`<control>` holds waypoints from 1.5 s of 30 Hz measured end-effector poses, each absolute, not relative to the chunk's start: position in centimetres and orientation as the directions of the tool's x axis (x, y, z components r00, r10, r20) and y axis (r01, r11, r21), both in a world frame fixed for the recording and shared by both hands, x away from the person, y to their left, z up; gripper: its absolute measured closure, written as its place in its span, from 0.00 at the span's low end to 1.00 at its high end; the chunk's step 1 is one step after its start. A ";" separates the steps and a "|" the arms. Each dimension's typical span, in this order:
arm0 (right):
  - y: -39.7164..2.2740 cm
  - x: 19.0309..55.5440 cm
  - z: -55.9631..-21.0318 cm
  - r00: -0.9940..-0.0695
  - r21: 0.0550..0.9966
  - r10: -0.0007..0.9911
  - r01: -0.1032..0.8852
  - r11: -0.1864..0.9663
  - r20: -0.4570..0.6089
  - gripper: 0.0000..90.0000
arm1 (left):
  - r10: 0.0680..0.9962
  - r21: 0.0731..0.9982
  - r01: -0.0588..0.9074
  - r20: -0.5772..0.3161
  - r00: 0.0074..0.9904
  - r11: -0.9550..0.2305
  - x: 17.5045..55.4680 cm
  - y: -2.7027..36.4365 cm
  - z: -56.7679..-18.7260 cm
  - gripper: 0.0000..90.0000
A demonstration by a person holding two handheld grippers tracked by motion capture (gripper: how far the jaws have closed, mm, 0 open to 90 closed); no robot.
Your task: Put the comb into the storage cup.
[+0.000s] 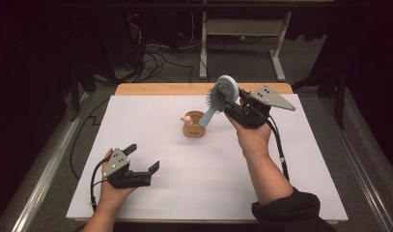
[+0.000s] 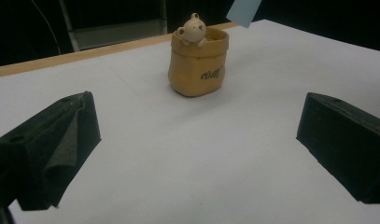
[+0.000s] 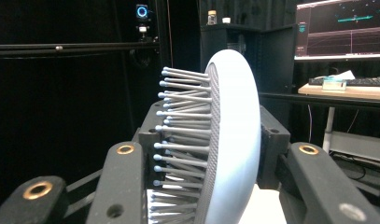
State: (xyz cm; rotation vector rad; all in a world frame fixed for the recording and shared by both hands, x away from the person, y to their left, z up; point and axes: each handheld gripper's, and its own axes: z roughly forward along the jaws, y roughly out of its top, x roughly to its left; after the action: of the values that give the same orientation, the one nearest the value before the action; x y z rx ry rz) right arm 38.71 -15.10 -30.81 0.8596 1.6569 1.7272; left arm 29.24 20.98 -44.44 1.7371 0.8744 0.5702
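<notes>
White tabletop [image 1: 150,121], "Wolly"-ish script on pot [image 2: 198,63].

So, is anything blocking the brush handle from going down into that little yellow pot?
Mostly clear. The right gripper holds the hairbrush by its head, handle tip just above the yellow pot. A small bear figure sits on the pot's rim at one side; the rest of the opening looks free. The left gripper rests well away.
</notes>
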 end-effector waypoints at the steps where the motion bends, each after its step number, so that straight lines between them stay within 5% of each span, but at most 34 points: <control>1: -15.0 38.8 -30.8 -0.618 0.999 0.785 0.021 -0.050 0.053 0.64 | 0.784 0.944 0.282 -0.041 0.619 -0.173 29.2 21.0 -44.4 0.01; 45: -10.8 43.7 -32.3 -0.598 0.997 0.800 0.081 0.002 0.047 0.64 | 0.779 0.948 0.275 -0.050 0.625 -0.160 29.2 21.1 -44.2 0.01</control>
State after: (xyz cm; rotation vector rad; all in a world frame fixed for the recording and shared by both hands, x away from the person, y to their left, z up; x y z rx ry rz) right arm 43.72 -10.80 -32.29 0.9099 1.7209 1.6501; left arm 29.16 21.12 -44.18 1.7249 0.8662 0.5593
